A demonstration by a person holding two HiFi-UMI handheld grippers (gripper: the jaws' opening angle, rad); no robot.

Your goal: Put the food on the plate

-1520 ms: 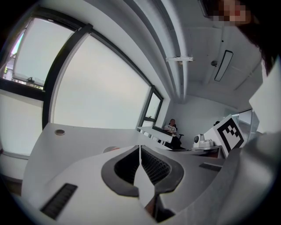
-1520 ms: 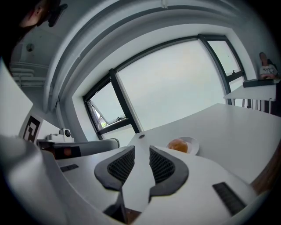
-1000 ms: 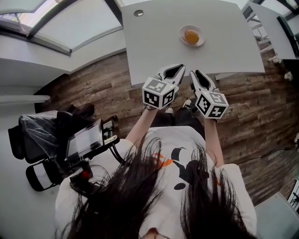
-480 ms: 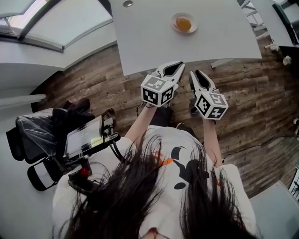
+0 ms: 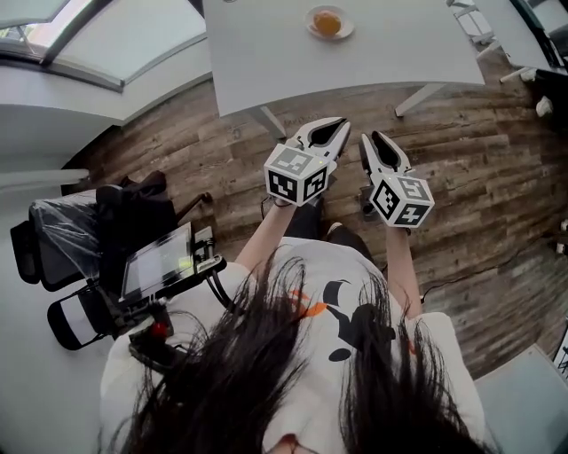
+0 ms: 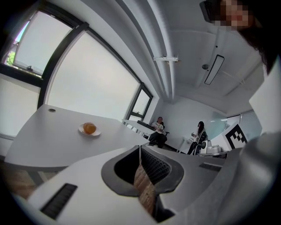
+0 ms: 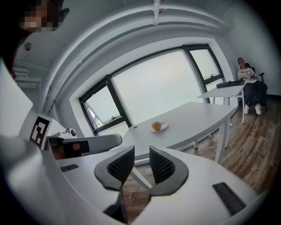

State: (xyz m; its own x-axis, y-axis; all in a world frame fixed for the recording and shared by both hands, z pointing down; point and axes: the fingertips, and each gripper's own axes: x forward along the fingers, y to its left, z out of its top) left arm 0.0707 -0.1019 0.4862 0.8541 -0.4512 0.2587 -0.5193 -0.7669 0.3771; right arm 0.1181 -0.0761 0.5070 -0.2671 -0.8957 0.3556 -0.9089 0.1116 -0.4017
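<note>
The left gripper (image 5: 343,125) has its fingers (image 6: 152,165) pressed together at the tips, with nothing caught between them; only the wooden floor (image 5: 222,168) shows through the loop behind the pads. The right gripper (image 5: 366,138) is likewise closed down, its ribbed fingers (image 7: 160,165) drawn in to a slim gap that holds nothing. Neither gripper touches anything. Both hang side by side over the floor, short of the near edge of the white tabletop (image 5: 266,53). The food (image 5: 327,22), a round orange-brown piece, already sits on the small pale plate (image 5: 346,27) toward the far side of the tabletop, well apart from both grippers. Each gripper's cube (image 5: 299,174) bears black-and-white square markers. The person's white shirt (image 5: 355,293) carries a black and orange graphic, and the screen (image 5: 158,266) at the left is too small to read.
</note>
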